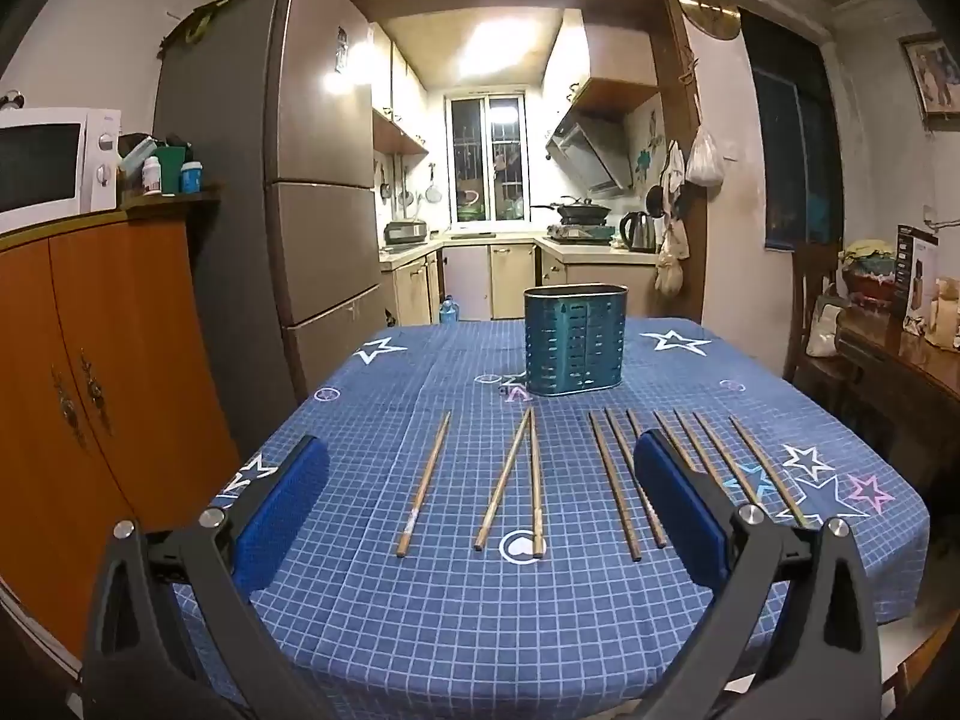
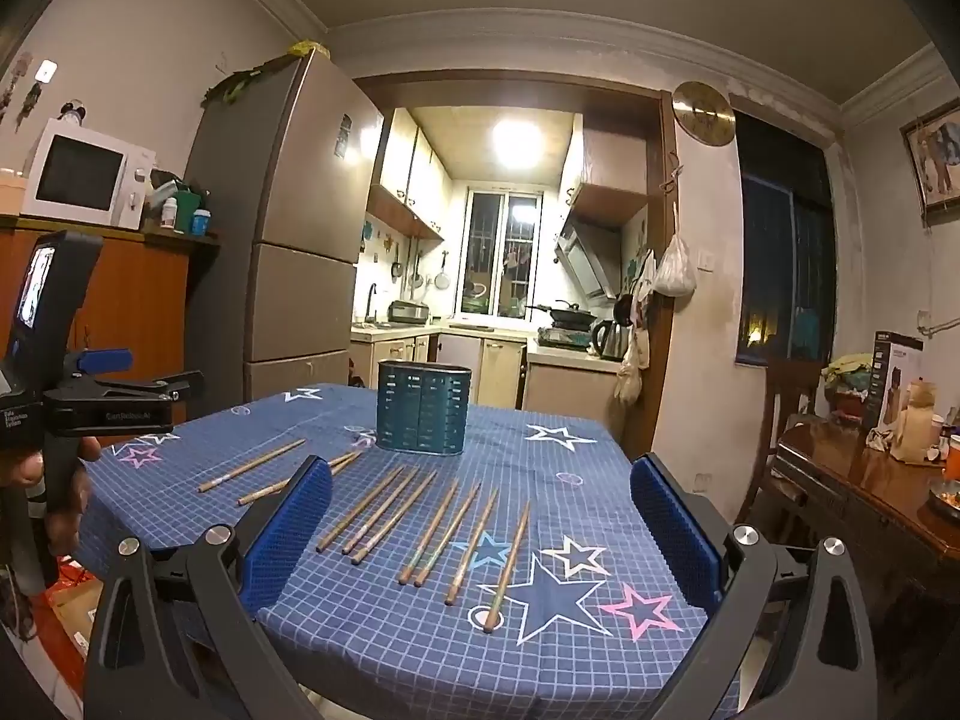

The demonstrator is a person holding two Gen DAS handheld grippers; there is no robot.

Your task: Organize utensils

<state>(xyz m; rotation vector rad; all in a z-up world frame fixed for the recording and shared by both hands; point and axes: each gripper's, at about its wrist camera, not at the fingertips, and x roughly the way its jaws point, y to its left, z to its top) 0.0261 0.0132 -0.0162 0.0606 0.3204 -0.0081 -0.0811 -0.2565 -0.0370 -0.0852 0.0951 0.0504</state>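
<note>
While chopsticks (image 1: 427, 483) lie untouched | left gripper (image 1: 480, 498) jaws spread, empty; right gripper (image 2: 480, 510) likewise

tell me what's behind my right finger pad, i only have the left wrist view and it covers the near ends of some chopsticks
Observer: The right wrist view shows seven chopsticks in that group, all flat on the tablecloth, none crossing.
Operator: where's the right gripper
Observer: The right gripper hovers over that group, open and holding nothing.
Operator: where does the outermost one end
Observer: The outermost chopstick has its near end on a white ring print beside the big star.
</note>
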